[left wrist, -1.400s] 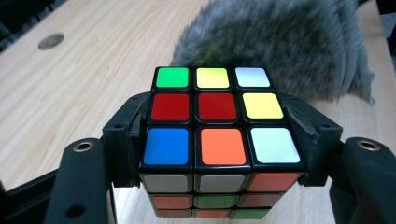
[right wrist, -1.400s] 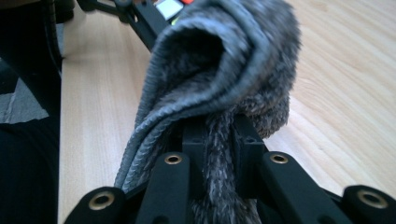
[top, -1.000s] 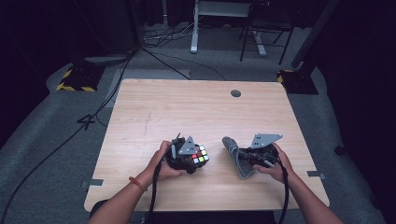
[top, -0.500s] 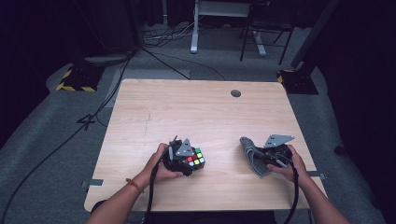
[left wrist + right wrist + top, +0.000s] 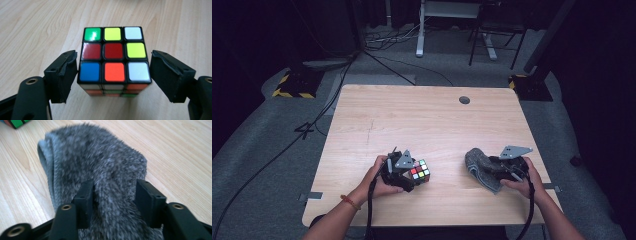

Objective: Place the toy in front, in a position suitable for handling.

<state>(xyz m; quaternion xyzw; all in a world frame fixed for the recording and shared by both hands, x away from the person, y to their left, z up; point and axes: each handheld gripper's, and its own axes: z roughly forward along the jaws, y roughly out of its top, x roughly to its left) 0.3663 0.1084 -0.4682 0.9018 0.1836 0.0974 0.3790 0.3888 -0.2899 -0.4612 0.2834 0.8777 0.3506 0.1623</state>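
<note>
Cube [image 5: 113, 61], smooth and square, sits free between the opening left gripper [image 5: 113, 77]. Fuzzy grey cloth [image 5: 100, 170] lies in the loosened right gripper [image 5: 113, 202], near the wooden table's [image 5: 412, 115] front edge.

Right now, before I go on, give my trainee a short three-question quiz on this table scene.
1. True or false: the left gripper clamps the puzzle cube.
2. What lies between the right gripper's jaws? A) a sponge B) a fuzzy grey cloth C) a cable
3. In the high view, which thing lies nearer the table's right edge?

Key
1. False: the cube sits between the jaws, which have just been opening; gaps show on both sides.
2. B, the fuzzy grey cloth; those jaws have also just been opening.
3. The cloth.
</note>
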